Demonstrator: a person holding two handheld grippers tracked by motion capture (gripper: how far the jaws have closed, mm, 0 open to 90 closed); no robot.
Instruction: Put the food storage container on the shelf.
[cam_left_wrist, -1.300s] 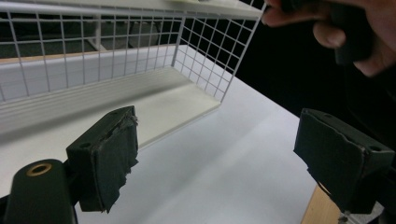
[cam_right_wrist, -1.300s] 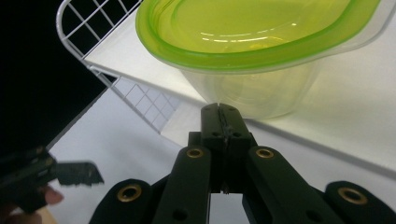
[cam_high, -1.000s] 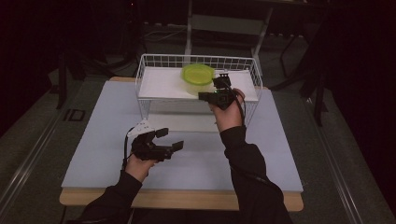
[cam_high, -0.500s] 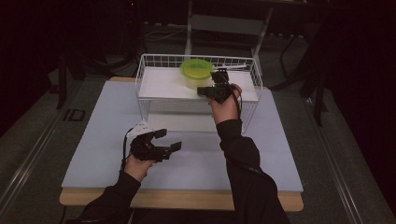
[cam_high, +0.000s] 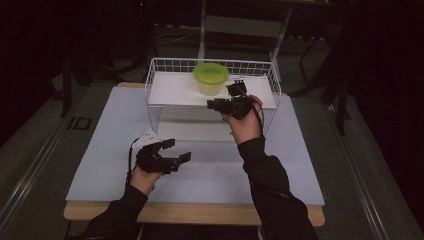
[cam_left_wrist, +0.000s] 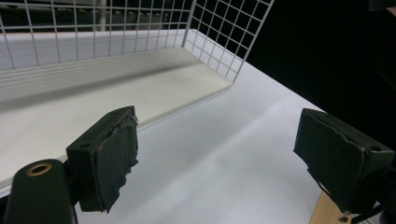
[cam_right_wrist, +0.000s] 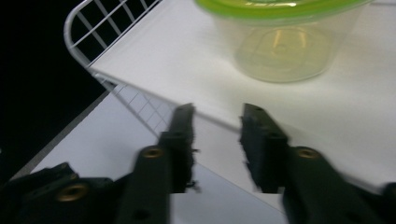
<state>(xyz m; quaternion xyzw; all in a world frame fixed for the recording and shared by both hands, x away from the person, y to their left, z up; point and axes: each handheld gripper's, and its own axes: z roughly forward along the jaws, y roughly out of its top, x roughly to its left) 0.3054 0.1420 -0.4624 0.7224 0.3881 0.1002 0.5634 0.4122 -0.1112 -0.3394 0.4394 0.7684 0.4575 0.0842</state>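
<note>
two padded jaws of the right gripper (cam_right_wrist: 217, 149) stand partly apart with nothing between them; they have just been opening, and they sit at the front edge of the white shelf (cam_high: 175, 90), short of the container (cam_high: 211, 78). that container, a clear tub with a green lid, stands on the shelf near its back edge, about midway along, apart from the jaws. by my reading the tub is already set in place and let go, so what remains is drawing the right hand back from the rack. the left gripper (cam_high: 176, 151) has its jaws spread wide on nothing, held low over the table (cam_high: 100, 130) near its front edge, left of centre, well apart from the tub. the shelf is fenced by a white wire basket (cam_high: 260, 67) that stands at the back of the table. the tabletop is a pale, bare sheet with a wooden lip along the front. around it the room is dark: a grey floor, black stands and a frame behind the rack, too dim to tell more.
</note>
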